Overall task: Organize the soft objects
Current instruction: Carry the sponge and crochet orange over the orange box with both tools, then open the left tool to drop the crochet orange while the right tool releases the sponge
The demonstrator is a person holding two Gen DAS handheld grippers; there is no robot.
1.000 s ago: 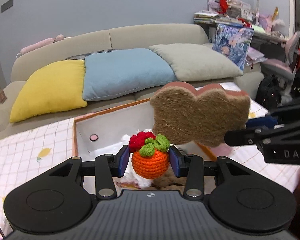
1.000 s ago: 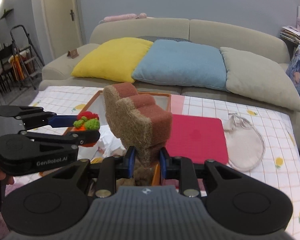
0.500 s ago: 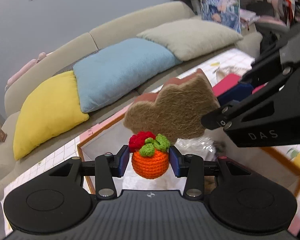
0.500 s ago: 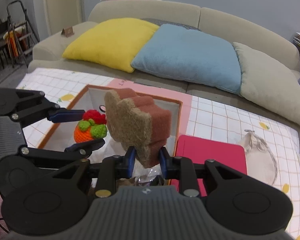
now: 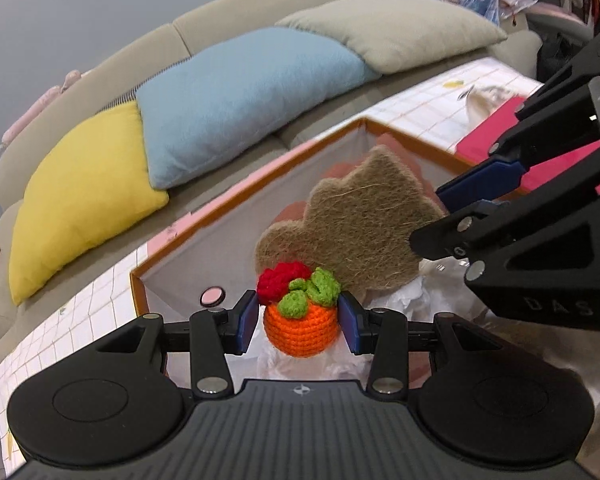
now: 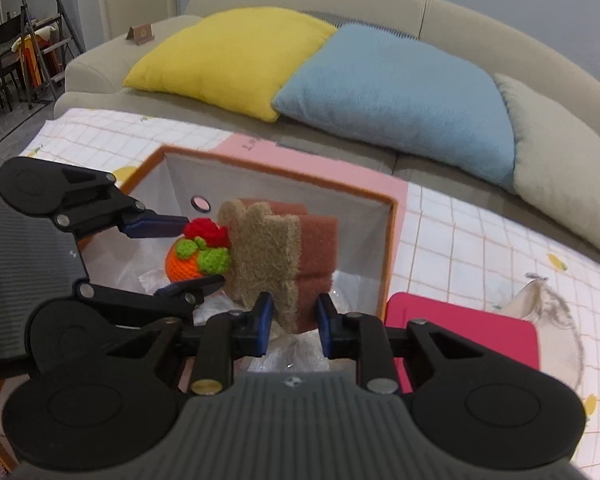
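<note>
My left gripper is shut on an orange crochet fruit with green leaves and a red tuft. My right gripper is shut on a cloud-shaped sponge, tan fibre on one face and reddish foam on the other. Both objects hang over the open mouth of an orange-rimmed fabric box with a grey lining. In the right wrist view the crochet fruit sits just left of the sponge, held by the left gripper. In the left wrist view the sponge hangs just beyond the fruit.
Crinkled clear plastic lies in the box bottom. A pink mat and a pale drawstring bag lie right of the box on the checked tablecloth. Behind stands a sofa with yellow, blue and grey cushions.
Both grippers have moved forward and down with their objects, from above the box's near side to over its open mouth. Both grips are unchanged.
</note>
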